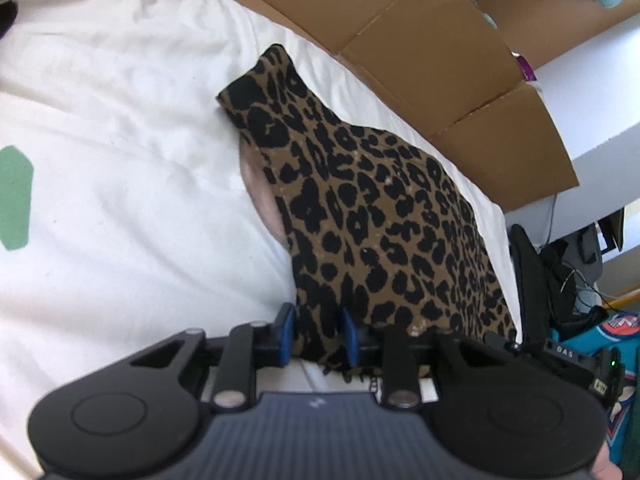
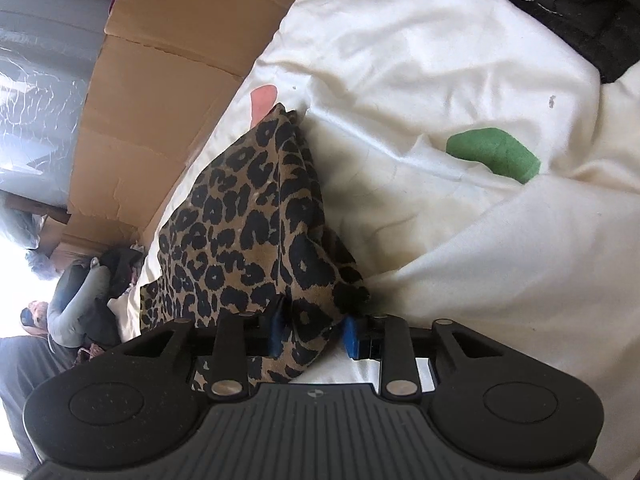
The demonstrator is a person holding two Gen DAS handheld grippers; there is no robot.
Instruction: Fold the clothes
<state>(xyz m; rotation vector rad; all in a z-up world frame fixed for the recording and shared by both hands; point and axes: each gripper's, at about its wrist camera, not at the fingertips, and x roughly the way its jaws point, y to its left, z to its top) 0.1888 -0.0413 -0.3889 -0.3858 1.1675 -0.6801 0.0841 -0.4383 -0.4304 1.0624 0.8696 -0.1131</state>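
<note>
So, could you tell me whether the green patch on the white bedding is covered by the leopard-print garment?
No, the green patch lies bare on the white bedding, apart from the leopard-print garment.

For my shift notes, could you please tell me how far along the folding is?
Early. Done: the leopard garment is laid on the white bedding. In hand: left gripper and right gripper each pinch its near edge. Left: the folds themselves; no neat folded shape shows yet.

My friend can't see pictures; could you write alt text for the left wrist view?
A black claw with blue tips pinches the near edge of a leopard-print garment spread on a white bedsheet. Brown cardboard boxes line the far side of the bed.
</note>
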